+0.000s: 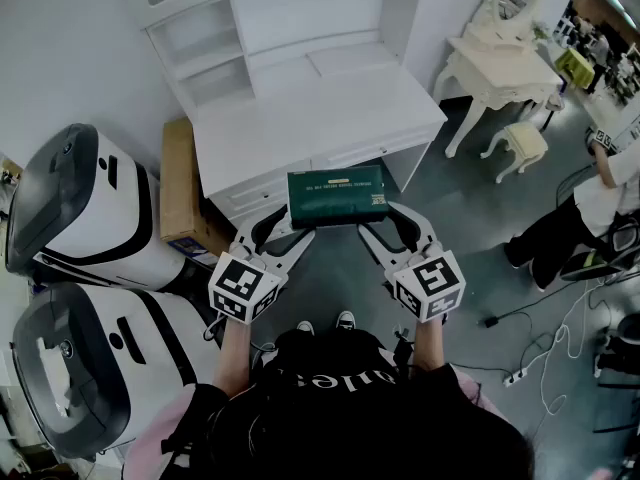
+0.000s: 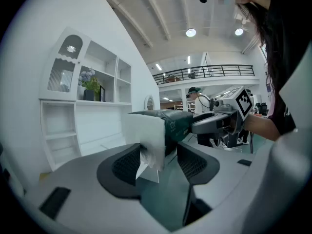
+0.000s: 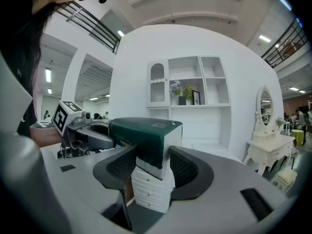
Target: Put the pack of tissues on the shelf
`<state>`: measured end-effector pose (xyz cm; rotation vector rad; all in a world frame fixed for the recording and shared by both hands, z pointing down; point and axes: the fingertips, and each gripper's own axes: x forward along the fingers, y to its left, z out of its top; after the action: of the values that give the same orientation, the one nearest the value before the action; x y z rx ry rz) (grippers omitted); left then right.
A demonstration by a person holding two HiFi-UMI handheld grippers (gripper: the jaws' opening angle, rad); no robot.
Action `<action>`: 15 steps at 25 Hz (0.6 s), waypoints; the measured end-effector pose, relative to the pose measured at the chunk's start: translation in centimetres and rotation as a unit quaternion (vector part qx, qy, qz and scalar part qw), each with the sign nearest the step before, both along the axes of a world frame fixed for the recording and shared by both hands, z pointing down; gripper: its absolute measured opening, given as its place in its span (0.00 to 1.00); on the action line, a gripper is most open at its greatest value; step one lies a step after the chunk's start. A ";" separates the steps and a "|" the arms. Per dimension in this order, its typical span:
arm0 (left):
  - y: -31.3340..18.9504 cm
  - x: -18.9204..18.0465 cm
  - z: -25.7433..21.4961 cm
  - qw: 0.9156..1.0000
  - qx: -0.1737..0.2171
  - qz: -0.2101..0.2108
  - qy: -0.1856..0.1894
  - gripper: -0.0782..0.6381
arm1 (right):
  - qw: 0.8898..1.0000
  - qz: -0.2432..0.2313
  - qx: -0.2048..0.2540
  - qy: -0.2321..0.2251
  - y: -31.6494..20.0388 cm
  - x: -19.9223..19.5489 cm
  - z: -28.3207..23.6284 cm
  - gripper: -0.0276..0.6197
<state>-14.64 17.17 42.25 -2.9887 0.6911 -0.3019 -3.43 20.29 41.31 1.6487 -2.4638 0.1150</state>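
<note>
A dark green pack of tissues [image 1: 337, 197] hangs level in the air in front of the white desk [image 1: 320, 118], whose shelf unit [image 1: 300, 28] stands behind it. My left gripper [image 1: 285, 230] clamps the pack's left end and my right gripper [image 1: 392, 226] its right end. In the left gripper view the pack's white end [image 2: 146, 133] sits between the pads of the left gripper [image 2: 158, 152]. The right gripper view shows the pack [image 3: 146, 135] wedged between the jaws of the right gripper [image 3: 152, 165]. Open shelves [image 3: 190, 87] rise beyond it.
Two large white and black machines [image 1: 80, 208] stand at the left, with a flat cardboard box [image 1: 180, 183] against the desk. A cream dressing table [image 1: 500, 63] and stool [image 1: 520, 143] are at the right. A person [image 1: 590, 208] stands at the far right, and cables [image 1: 560, 358] lie on the floor.
</note>
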 end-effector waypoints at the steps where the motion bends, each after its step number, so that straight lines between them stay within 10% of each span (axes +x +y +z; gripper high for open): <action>1: 0.1 0.1 0.1 1.000 0.000 -0.001 0.000 0.45 | 1.000 0.000 -0.001 0.000 0.0 0.1 0.1 0.41; 15: 0.0 3.7 0.6 1.000 0.000 -0.006 0.006 0.45 | 1.000 -0.006 0.002 0.001 -0.2 3.8 0.5 0.41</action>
<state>-10.89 17.13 42.84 -2.9903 0.7108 -0.2849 0.37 20.12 41.84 1.6329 -2.4737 0.1060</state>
